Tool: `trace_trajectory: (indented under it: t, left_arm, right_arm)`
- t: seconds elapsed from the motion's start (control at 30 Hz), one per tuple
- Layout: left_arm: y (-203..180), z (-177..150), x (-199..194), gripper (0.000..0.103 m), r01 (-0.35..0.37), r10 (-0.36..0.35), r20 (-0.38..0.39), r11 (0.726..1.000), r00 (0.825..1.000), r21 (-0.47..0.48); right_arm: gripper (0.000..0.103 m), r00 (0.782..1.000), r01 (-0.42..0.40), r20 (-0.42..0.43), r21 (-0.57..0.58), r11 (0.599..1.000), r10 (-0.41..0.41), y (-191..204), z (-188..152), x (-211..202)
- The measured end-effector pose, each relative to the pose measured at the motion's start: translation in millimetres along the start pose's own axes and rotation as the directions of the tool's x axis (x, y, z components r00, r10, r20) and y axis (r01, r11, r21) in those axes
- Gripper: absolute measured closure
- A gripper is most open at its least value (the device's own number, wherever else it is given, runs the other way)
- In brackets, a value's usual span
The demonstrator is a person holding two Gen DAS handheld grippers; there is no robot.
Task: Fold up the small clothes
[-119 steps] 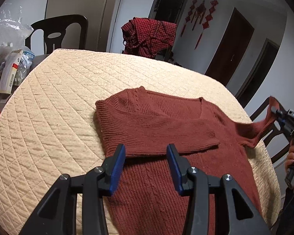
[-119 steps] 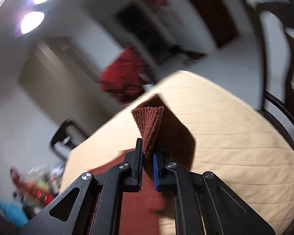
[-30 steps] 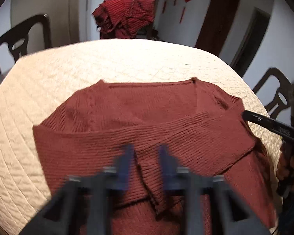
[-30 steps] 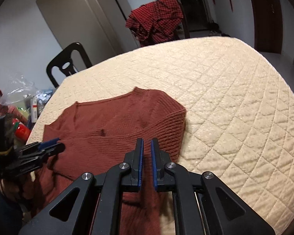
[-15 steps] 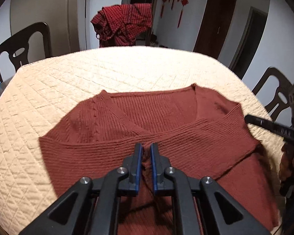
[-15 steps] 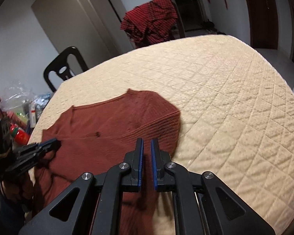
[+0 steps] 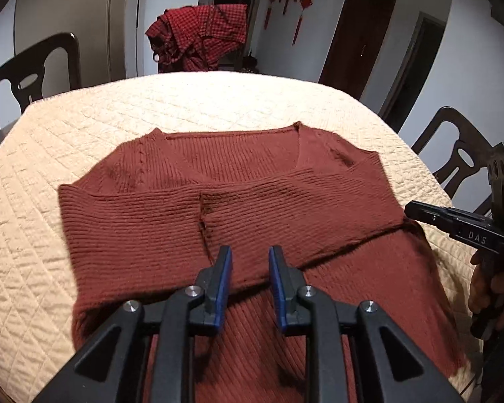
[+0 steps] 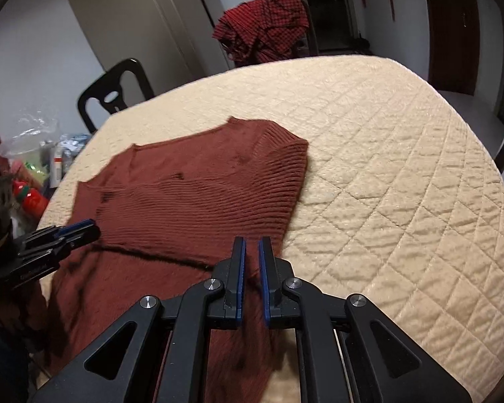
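A rust-red knit sweater [image 7: 238,208] lies flat on the beige quilted table [image 7: 191,107], both sleeves folded across its chest. My left gripper [image 7: 250,262] hovers over the sweater's middle, just below the folded sleeves, jaws slightly open and empty. My right gripper [image 8: 252,255] hovers over the sweater's right edge [image 8: 285,181], jaws slightly open and empty. The right gripper also shows at the right of the left wrist view [image 7: 420,211]. The left gripper shows at the left of the right wrist view [image 8: 80,230].
A red checked garment [image 7: 201,37] hangs over a chair behind the table. Dark chairs stand at the back left [image 7: 30,74] and right [image 7: 460,161]. Bottles and plastic bags [image 8: 33,154] crowd a surface left of the table. Bare quilt [image 8: 403,168] lies right of the sweater.
Both grippers have opened a little from shut. The left gripper has pulled back slightly toward the sweater's hem. The sleeves stay folded across the chest.
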State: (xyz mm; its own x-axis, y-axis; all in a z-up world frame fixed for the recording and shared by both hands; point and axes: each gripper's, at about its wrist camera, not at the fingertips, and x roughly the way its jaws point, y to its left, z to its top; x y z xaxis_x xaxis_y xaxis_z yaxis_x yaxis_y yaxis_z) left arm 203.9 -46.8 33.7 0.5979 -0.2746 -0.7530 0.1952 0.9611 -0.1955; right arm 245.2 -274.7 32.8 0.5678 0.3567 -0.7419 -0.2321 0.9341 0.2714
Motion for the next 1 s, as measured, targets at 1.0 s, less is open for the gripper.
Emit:
trace_trajectory:
  t: [1.0]
  left_arm:
    - [9,-102,-89,0.050,-0.103,0.109,0.041,0.988,0.993,-0.112]
  right_arm:
    - [0.057,0.995,-0.104,-0.009,-0.035,0.994,0.104,34,-102,-74]
